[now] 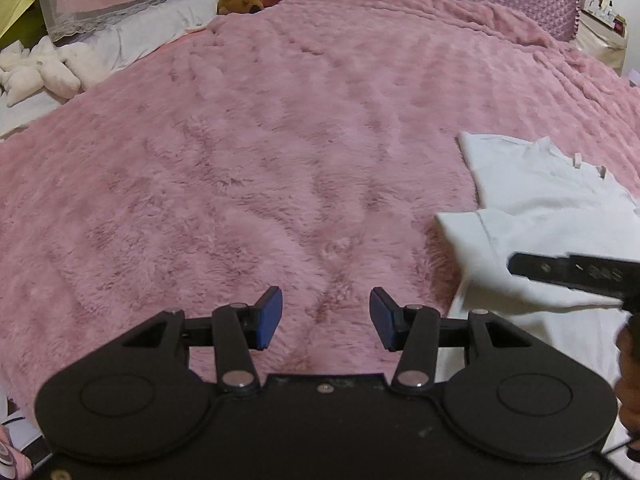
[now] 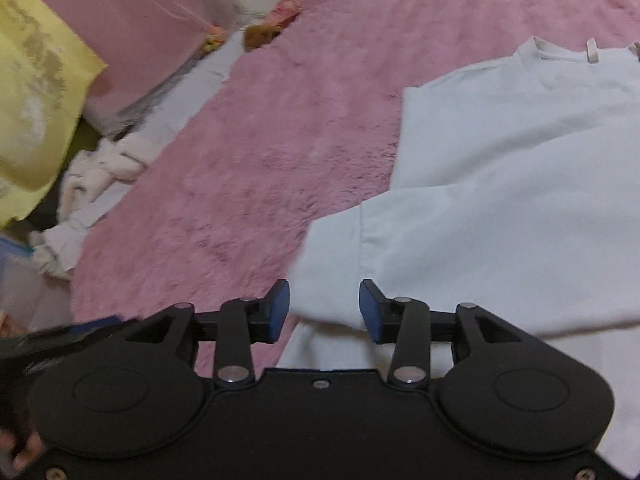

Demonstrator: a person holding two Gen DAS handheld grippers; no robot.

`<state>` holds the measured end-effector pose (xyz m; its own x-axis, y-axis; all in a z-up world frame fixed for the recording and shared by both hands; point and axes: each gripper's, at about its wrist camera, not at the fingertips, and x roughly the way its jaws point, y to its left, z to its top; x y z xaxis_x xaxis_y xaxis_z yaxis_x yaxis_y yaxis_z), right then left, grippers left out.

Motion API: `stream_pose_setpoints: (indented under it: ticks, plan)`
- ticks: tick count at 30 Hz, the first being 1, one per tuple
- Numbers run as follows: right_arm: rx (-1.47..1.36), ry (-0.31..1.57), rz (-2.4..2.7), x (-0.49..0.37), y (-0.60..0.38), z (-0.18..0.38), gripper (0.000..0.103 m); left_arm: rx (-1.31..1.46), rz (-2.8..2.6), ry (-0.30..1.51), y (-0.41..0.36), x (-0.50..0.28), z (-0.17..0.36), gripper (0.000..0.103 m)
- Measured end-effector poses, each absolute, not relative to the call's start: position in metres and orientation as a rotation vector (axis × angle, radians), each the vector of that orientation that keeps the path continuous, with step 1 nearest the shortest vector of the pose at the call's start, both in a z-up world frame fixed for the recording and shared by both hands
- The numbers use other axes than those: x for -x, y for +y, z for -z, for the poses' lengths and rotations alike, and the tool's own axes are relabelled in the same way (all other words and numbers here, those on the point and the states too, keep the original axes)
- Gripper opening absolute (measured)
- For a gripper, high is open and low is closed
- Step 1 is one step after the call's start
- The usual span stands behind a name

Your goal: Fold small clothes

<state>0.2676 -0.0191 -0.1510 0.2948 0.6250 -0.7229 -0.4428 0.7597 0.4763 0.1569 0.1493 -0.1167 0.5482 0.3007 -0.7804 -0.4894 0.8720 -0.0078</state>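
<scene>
Two matte black handheld grippers, blue finger pads

Left gripper (image 1: 326, 318) and right gripper (image 2: 324, 306) same build: flat black body, two round raised discs, linkage arms on silver pivot pins, one small screw centre top, more screws at lower corners. Blue rubber pads (image 2: 279, 310) on inner finger faces. Left body scuffed with whitish specks.

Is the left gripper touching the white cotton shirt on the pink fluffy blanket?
Apart. In the left wrist view the left gripper is open over bare pink fluffy blanket; the white cotton shirt lies off to its right.
</scene>
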Motion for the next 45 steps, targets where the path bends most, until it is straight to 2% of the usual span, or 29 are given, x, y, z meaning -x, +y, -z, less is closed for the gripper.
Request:
stream_pose_setpoints:
  ticks: [6,15,23,26,30,40,45]
  plan:
    - [-0.147,1.009,-0.744,-0.232,-0.061,0.115,0.037,0.239,-0.457,0.854,0.133,-0.158,0.108,0.05]
    - [-0.152,0.992,-0.493,-0.141,-0.198,0.092,0.042,0.245,-0.433,0.874,0.092,-0.134,0.105,0.05]
    - [-0.228,1.068,-0.183,-0.087,-0.306,0.107,0.044,0.272,-0.404,0.998,0.037,-0.094,0.156,0.05]
    - [-0.243,1.064,-0.136,-0.076,-0.318,0.108,0.049,0.275,-0.388,1.072,0.024,-0.086,0.182,0.05]
    - [-0.236,1.076,-0.128,-0.074,-0.324,0.115,0.061,0.276,-0.371,1.109,0.013,-0.077,0.2,0.051]
    - [-0.139,1.145,-0.047,-0.078,-0.322,0.145,0.064,0.31,-0.364,1.144,0.024,-0.063,0.213,0.06]
    - [-0.143,1.079,-0.044,-0.082,-0.331,0.133,0.064,0.32,-0.353,1.137,0.026,-0.06,0.21,0.06]
